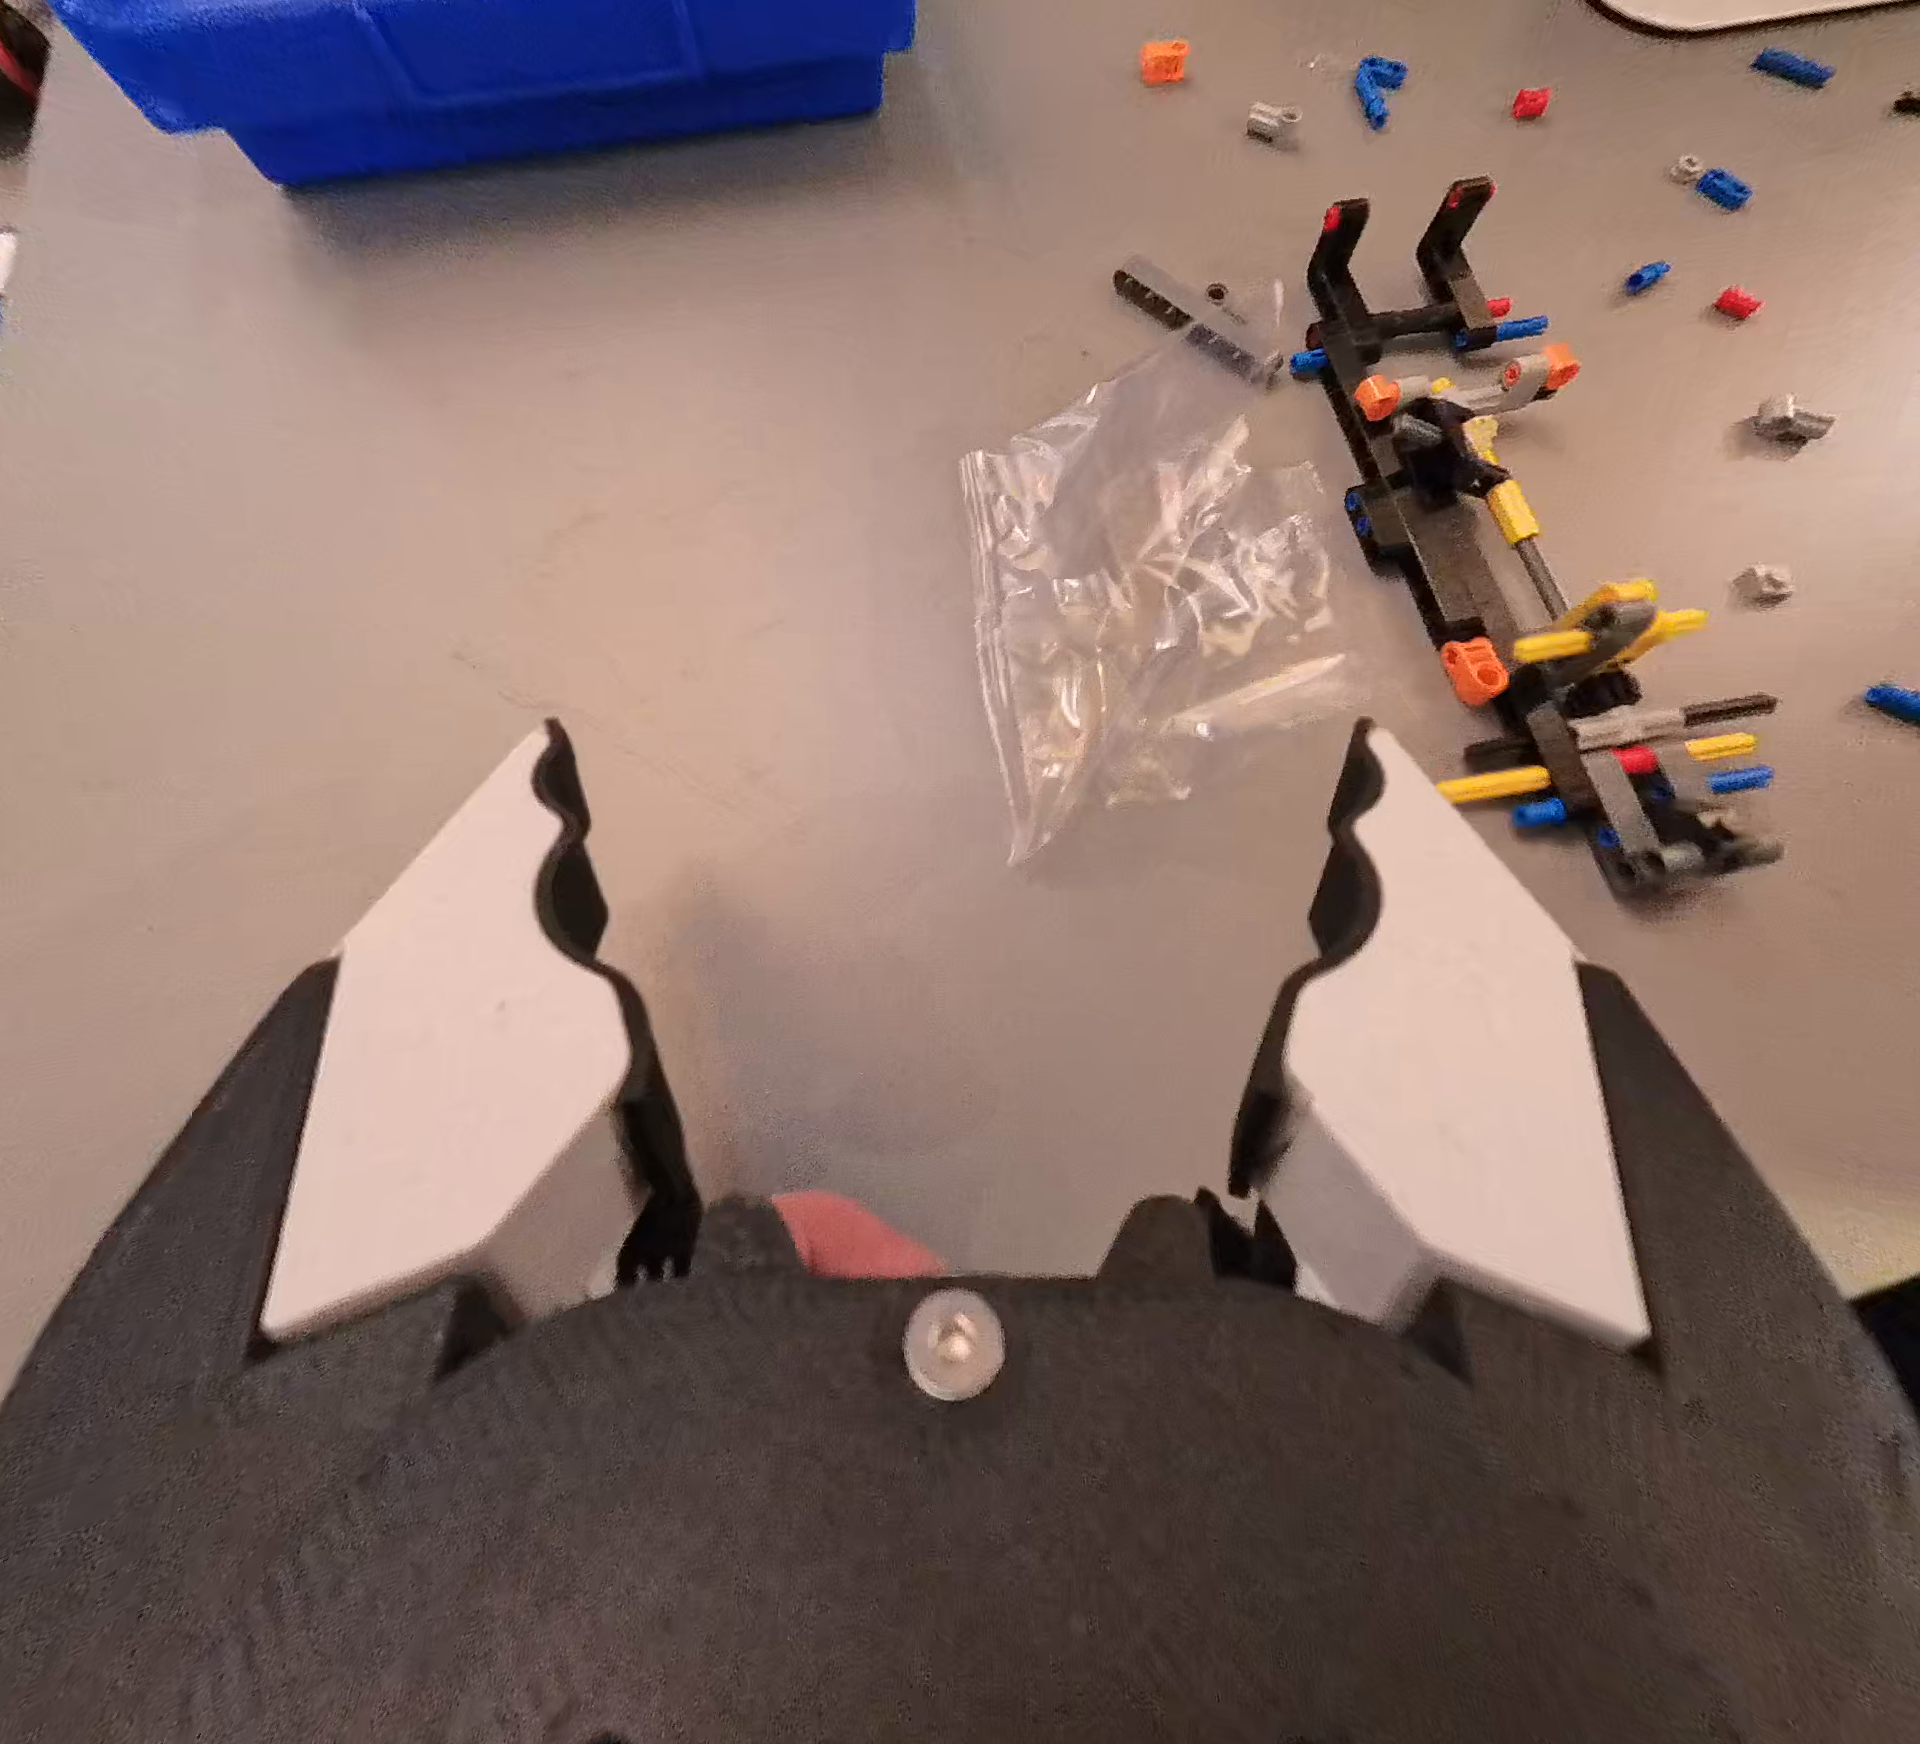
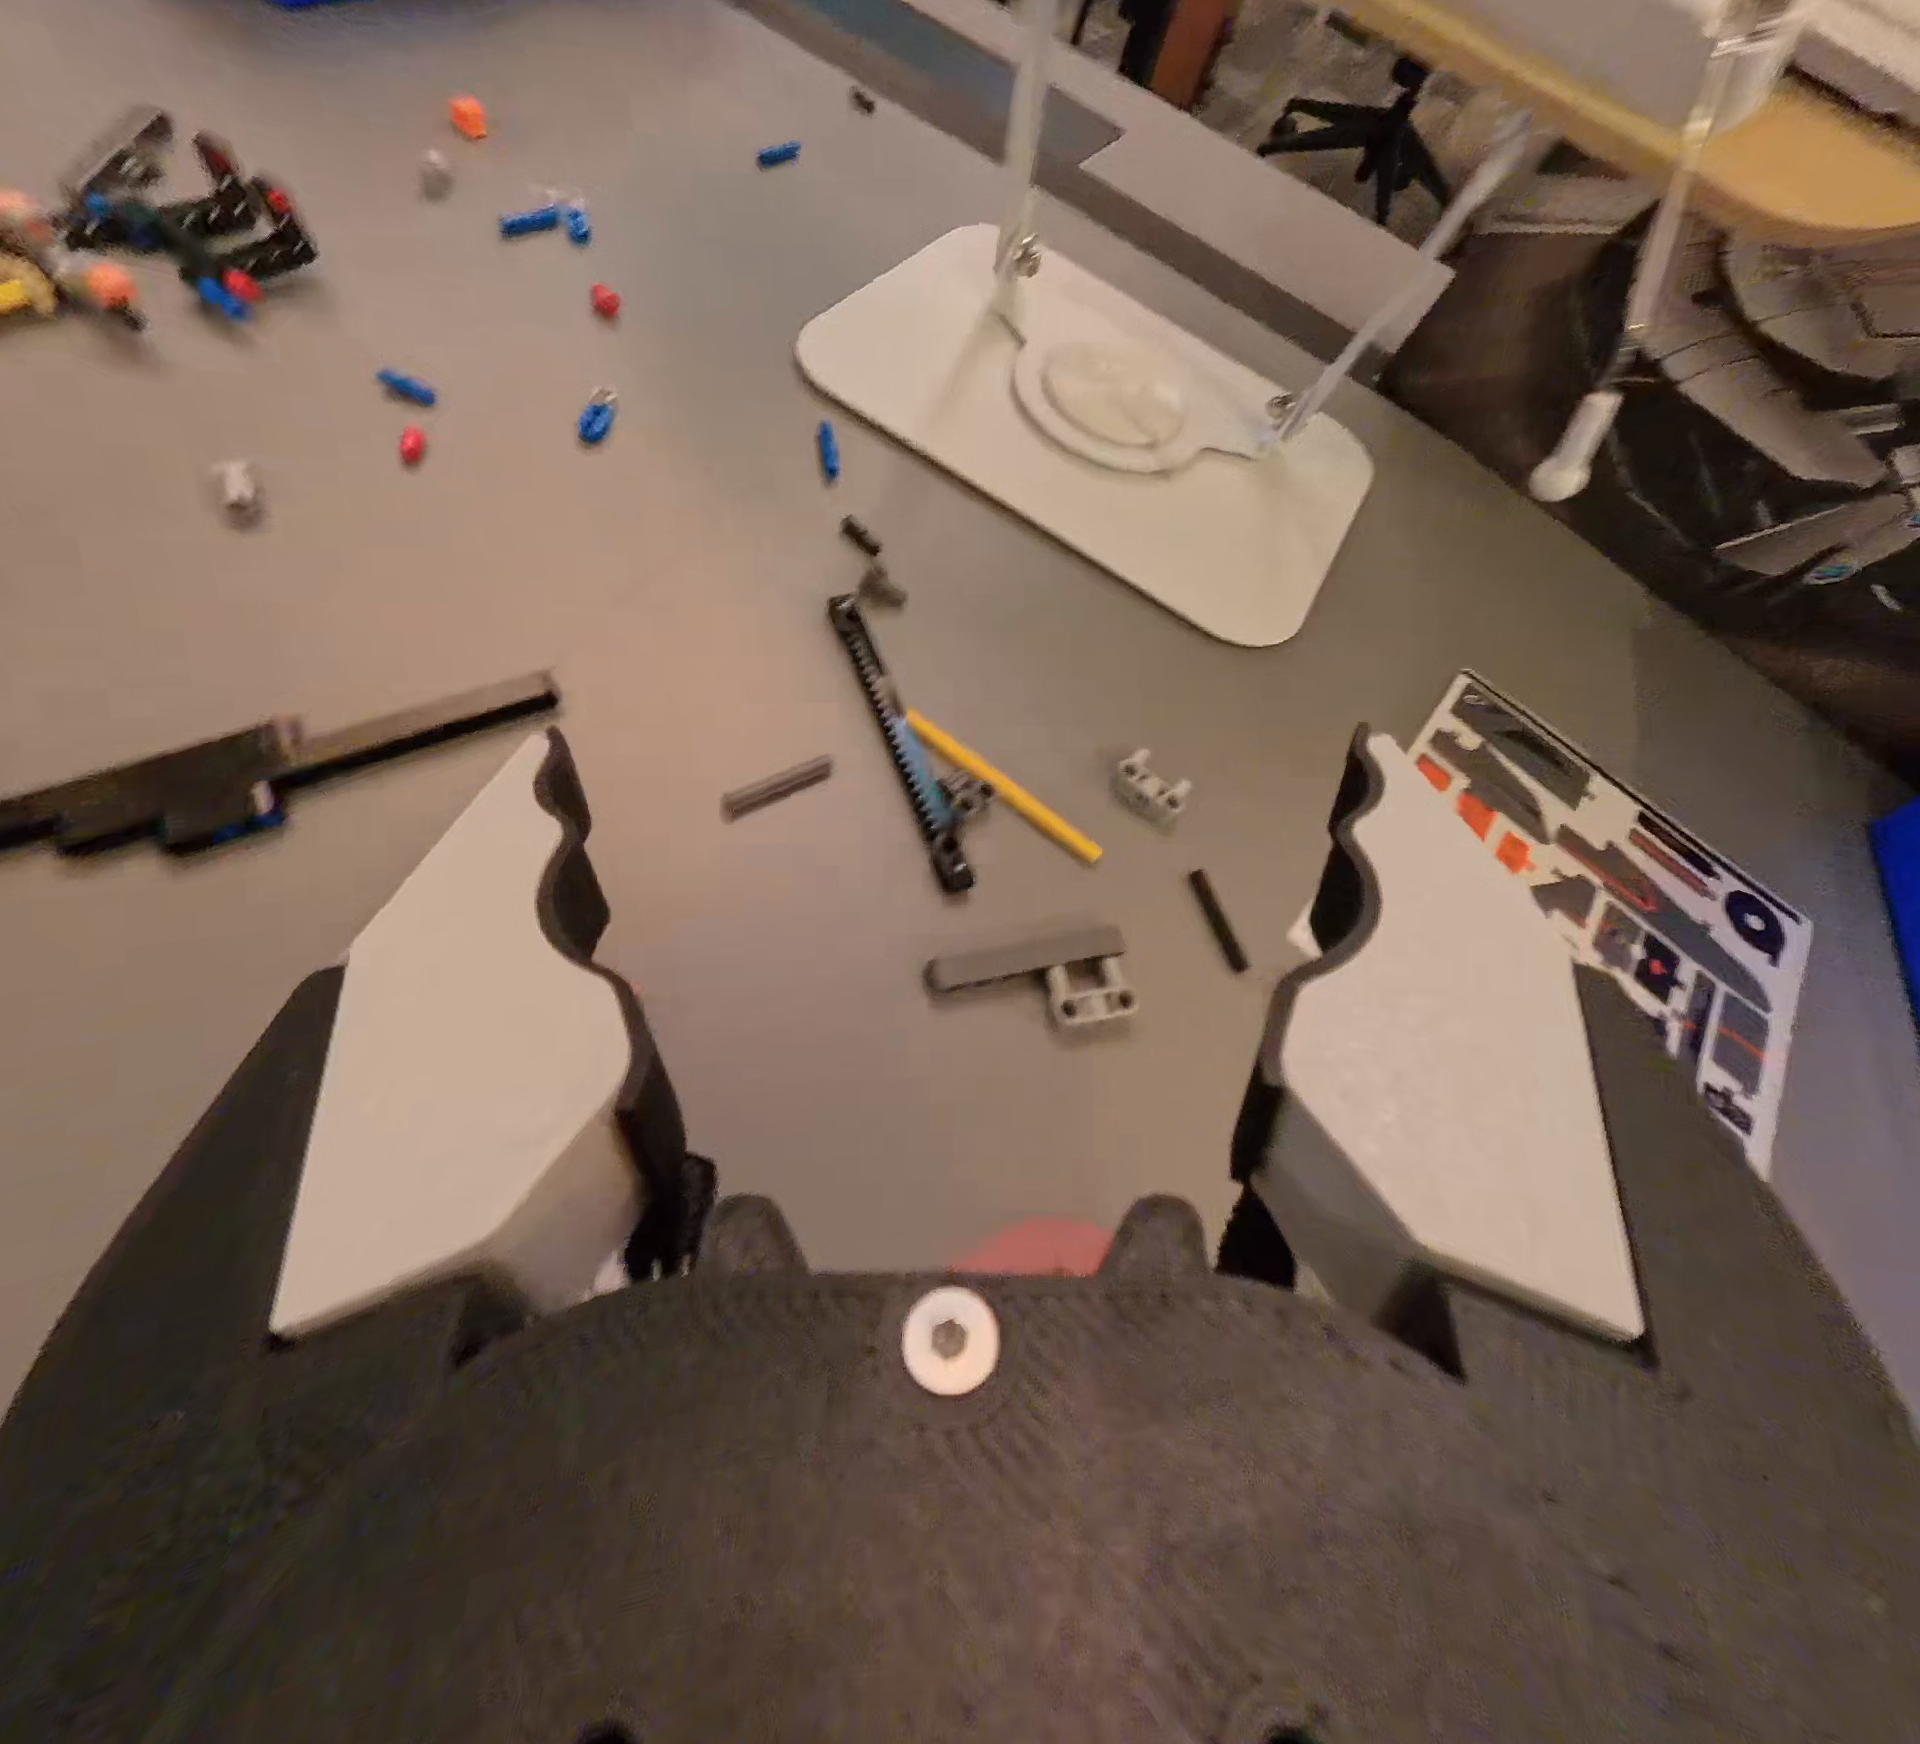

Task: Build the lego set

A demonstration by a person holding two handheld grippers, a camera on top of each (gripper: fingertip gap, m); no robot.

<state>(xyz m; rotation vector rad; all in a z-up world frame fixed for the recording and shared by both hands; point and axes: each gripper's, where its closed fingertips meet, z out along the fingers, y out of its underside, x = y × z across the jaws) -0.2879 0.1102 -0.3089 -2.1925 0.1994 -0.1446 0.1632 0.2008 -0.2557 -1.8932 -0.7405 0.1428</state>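
Note:
A long black lego assembly (image 1: pixel 1455 531) with yellow, orange and blue parts lies on the grey table at the right of the left wrist view; part of it shows at the far left of the right wrist view (image 2: pixel 187 229). My left gripper (image 1: pixel 956 749) is open and empty above bare table, left of the assembly. My right gripper (image 2: pixel 956 749) is open and empty, hovering over loose parts: a black toothed beam (image 2: pixel 894 738), a yellow axle (image 2: pixel 1003 785), a grey beam with connector (image 2: pixel 1023 972) and a small grey connector (image 2: pixel 1153 785).
A blue bin (image 1: pixel 499 32) of bagged parts stands at the back left. A crumpled clear bag (image 1: pixel 1132 593) lies beside the assembly. Small blue, red, orange and grey pins are scattered around. A white stand base (image 2: pixel 1247 531), a sticker sheet (image 2: pixel 1621 894) and a black beam section (image 2: pixel 260 769) lie nearby.

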